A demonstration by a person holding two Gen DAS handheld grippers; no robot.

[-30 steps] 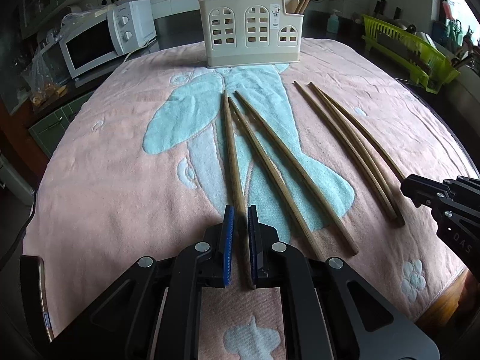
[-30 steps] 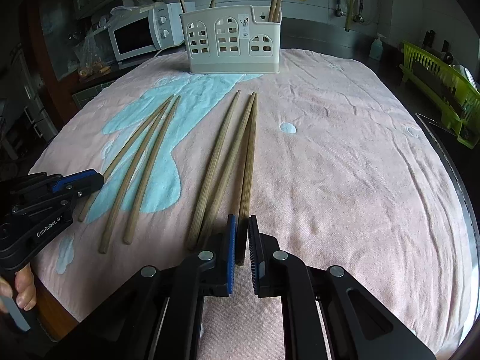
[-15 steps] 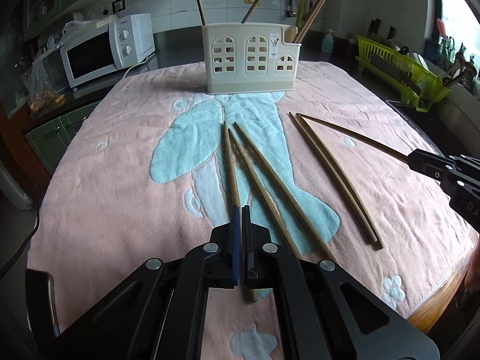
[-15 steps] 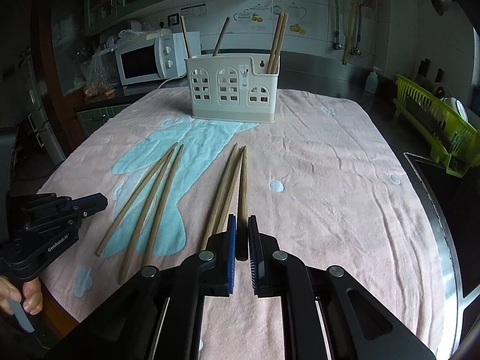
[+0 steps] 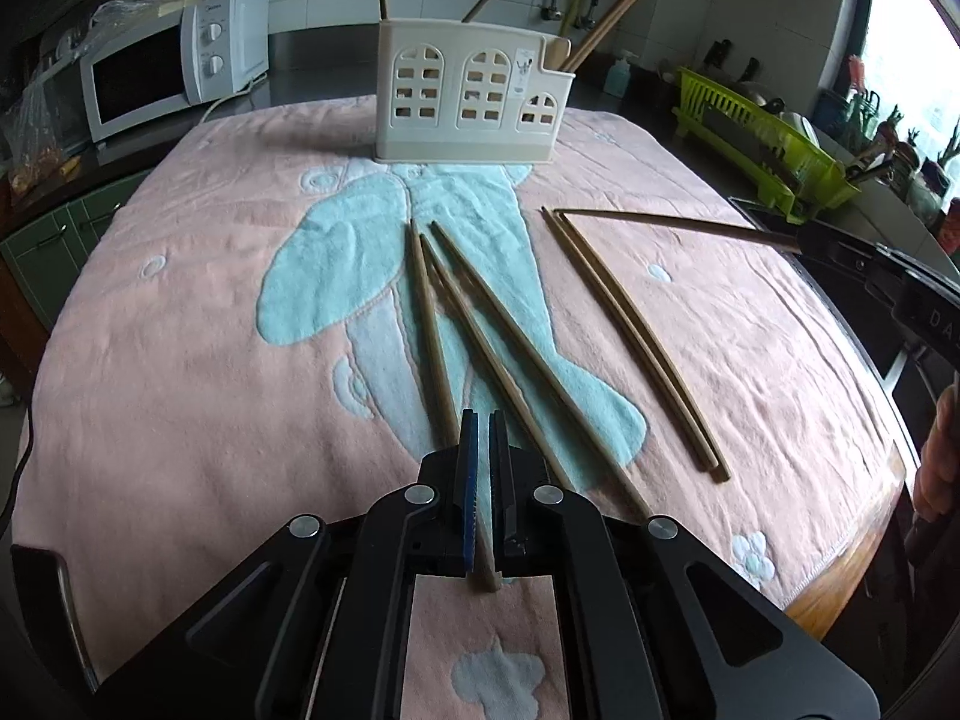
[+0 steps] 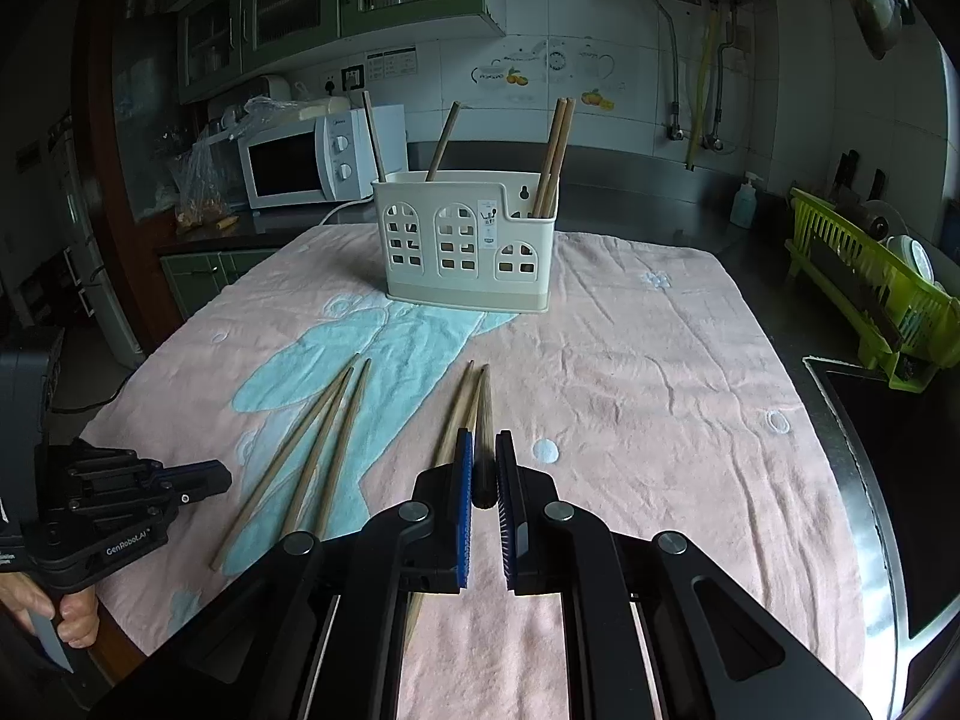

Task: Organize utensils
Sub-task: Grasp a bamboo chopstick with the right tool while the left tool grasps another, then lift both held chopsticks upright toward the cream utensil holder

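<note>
- Left gripper [image 5: 480,426]: black angular frame; a blue ridged pad is fitted to one finger; round silver screws are seen.
- Right gripper [image 6: 483,450]: same black build, blue pads.
- White "GenRobot.AI" lettering is printed on the left gripper's side.

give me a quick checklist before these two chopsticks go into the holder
1. Left claw shut on a chopstick: ok.
2. Right claw shut on a chopstick: ok.
3. Right chopstick lifted clear of the towel: ok, seen raised in the left wrist view.
4. Left chopstick clear of its neighbours: cannot tell; its tip lies close to another's.
5. Utensil holder upright, with open space: ok.
6. Path to the holder clear: ok.
</note>
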